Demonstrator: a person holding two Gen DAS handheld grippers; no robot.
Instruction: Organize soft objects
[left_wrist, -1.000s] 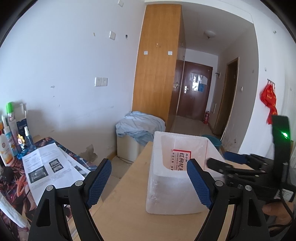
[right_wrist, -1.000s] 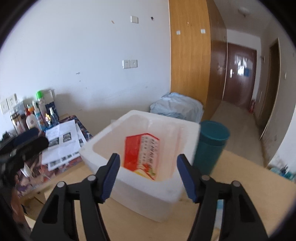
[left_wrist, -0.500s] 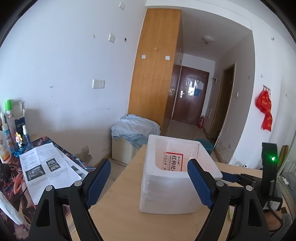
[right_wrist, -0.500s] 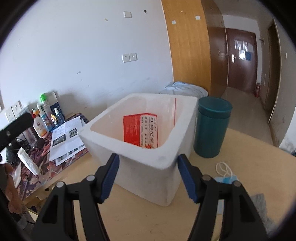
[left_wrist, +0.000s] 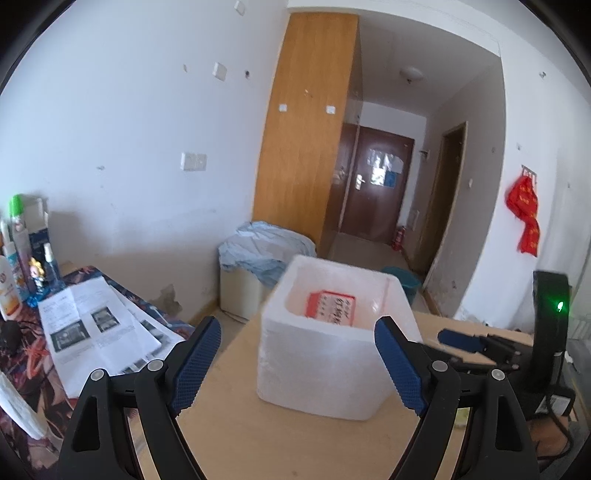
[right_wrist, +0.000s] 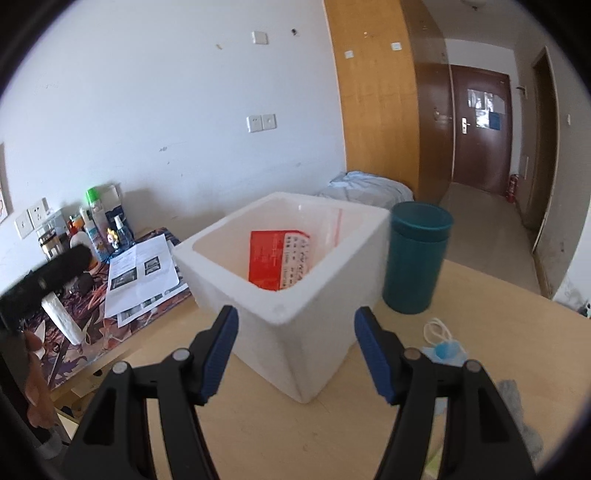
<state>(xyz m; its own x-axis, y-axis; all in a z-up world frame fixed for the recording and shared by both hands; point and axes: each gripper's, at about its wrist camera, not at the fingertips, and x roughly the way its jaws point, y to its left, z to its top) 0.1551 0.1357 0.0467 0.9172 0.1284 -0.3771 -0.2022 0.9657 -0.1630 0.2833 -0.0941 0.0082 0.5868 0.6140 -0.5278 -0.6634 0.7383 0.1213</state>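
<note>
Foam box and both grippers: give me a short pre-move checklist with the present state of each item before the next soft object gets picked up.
1. Left gripper open, nothing between its fingers: ok.
2. Right gripper open, nothing held: ok.
3. Foam box upright on the wooden table, top open: ok.
4. Room left in the box: only a red-labelled bag lies inside: ok.
5. Next soft object in reach: blue face mask lies on the table right of the box, partly behind a right finger: ok.
6. Grey item at the right edge: blurred, cannot tell what it is.
</note>
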